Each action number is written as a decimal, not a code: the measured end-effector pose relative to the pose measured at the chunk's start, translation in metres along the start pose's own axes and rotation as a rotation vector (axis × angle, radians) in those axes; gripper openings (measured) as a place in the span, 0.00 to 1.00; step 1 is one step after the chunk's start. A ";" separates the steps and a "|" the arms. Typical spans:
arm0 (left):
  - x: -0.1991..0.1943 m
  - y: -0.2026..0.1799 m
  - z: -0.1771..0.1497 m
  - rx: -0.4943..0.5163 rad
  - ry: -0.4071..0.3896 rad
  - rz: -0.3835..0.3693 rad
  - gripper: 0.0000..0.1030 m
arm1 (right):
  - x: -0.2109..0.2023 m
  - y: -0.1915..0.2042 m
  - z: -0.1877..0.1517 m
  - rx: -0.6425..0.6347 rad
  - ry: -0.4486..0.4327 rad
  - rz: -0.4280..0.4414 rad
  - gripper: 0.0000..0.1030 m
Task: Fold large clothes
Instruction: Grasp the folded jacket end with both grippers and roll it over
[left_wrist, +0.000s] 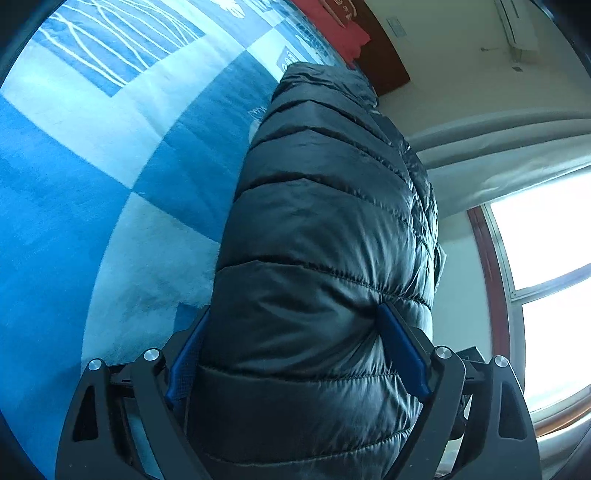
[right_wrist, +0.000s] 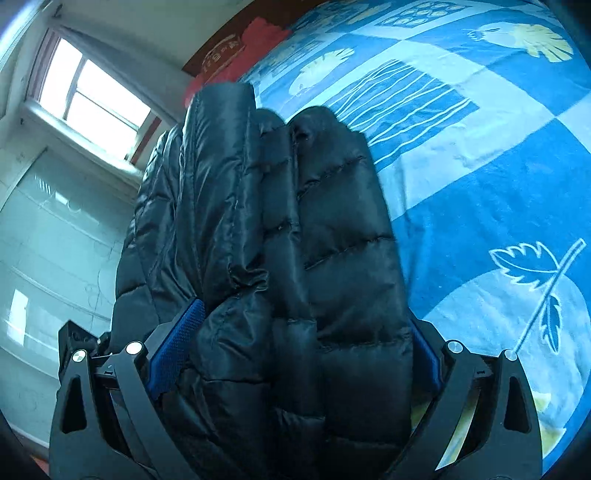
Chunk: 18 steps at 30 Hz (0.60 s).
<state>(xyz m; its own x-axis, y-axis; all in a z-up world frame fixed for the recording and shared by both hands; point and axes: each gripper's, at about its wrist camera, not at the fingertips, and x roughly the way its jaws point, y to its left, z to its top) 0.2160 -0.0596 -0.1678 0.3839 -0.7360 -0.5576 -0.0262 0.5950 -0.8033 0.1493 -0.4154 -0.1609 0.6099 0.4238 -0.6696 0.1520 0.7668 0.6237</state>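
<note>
Two views. Left wrist: we see the left hand-held gripper (left_wrist: 295, 354) spread wide, the folded black puffer jacket (left_wrist: 325, 221) bulging between its blue pads (left_wrist: 400, 347), over the blue patterned bed (left_wrist: 92, 184). Right wrist: the right hand-held gripper (right_wrist: 299, 350) likewise spread around the jacket's (right_wrist: 295, 221) bunched layers, near the bed's (right_wrist: 498, 166) window-side edge.

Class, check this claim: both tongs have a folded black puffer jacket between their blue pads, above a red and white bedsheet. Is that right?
Not quite. The bedsheet is blue and white, as the right wrist view shows. The black puffer jacket does sit between the blue pads of both tongs.
</note>
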 end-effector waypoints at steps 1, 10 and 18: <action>0.002 -0.001 0.001 0.003 0.004 0.000 0.83 | 0.002 0.000 0.001 -0.004 0.007 0.004 0.93; 0.010 -0.017 0.001 0.065 0.015 0.015 0.83 | 0.005 0.001 -0.001 -0.009 0.022 0.068 0.61; 0.004 -0.026 0.004 0.099 0.022 -0.011 0.83 | -0.002 0.018 -0.013 -0.033 -0.025 0.123 0.45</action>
<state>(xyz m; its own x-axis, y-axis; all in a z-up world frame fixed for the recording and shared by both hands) 0.2221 -0.0771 -0.1481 0.3637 -0.7486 -0.5544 0.0698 0.6154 -0.7851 0.1413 -0.3962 -0.1537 0.6413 0.5041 -0.5784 0.0496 0.7251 0.6869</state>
